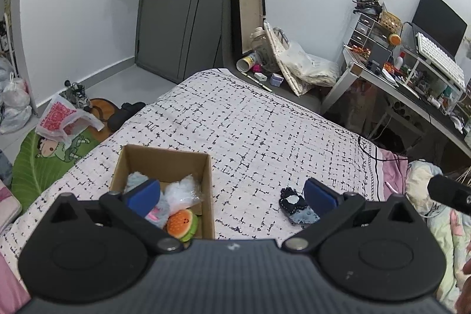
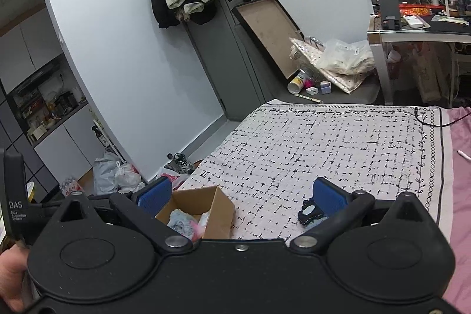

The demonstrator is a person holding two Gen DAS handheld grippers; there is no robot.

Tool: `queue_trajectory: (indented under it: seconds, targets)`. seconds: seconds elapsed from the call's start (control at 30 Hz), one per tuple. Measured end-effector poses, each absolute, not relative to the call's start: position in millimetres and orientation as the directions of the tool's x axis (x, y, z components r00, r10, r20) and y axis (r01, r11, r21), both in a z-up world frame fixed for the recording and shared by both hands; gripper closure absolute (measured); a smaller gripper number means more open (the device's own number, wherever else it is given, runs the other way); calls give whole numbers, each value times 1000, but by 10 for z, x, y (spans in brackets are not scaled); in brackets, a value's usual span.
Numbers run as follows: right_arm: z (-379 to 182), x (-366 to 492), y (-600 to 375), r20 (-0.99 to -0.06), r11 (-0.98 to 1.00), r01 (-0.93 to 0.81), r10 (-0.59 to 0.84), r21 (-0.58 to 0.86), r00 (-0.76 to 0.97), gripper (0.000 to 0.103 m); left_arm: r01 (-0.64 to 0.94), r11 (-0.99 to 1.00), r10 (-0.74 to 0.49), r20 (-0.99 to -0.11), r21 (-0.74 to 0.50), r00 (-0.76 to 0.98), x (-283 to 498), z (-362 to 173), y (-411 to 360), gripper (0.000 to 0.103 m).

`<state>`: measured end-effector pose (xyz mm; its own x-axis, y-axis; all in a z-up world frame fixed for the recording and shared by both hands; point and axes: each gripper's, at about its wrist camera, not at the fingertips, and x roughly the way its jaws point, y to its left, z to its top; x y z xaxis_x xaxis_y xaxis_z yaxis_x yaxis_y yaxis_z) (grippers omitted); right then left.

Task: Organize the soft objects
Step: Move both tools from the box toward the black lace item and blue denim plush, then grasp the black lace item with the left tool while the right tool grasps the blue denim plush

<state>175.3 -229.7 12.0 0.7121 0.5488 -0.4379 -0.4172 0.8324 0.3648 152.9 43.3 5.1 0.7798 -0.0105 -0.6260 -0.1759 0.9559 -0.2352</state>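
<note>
An open cardboard box stands on the patterned bed cover. It holds a burger plush, a white fluffy item and a pale blue and pink plush. A dark blue soft toy with a white patch lies on the cover to the right of the box. My left gripper is open and empty above the gap between box and toy. My right gripper is open and empty too. Its view shows the box and the dark toy partly hidden by the right finger.
A desk with a monitor and keyboard stands at the right. Bags and boxes pile up beyond the bed's foot. A green mat and plastic bags lie on the floor at left. Pink bedding is at right.
</note>
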Motion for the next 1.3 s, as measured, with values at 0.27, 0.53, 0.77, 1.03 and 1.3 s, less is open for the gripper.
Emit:
queue_trajectory:
  seconds: [0.27,0.53,0.77,1.03,1.3]
  targets:
    - [100,1813,-2427,-458,845,-401,530,353,714,0,-153,961,-30,-637,-230,771,1643,-26,217,0]
    - [206,2031,-2544,-488,865,-382,499,325,716,0,-147,960,-40,-639,-236,768,1801,-62,60,0]
    - [39,2187,-2649,-453,861,-349,495,371,741,0,-149,959,-43,-640,-243,767,1989,-120,-23,0]
    - [-488,2446,-2704,-515,842,-277,510,463,689,0,-138,954,-73,-650,-267,756,2279,-316,-37,3]
    - [-839,2726,-2771,-578,825,-180,514,536,634,18,-128,940,-122,-661,-317,740,2592,-546,-131,11]
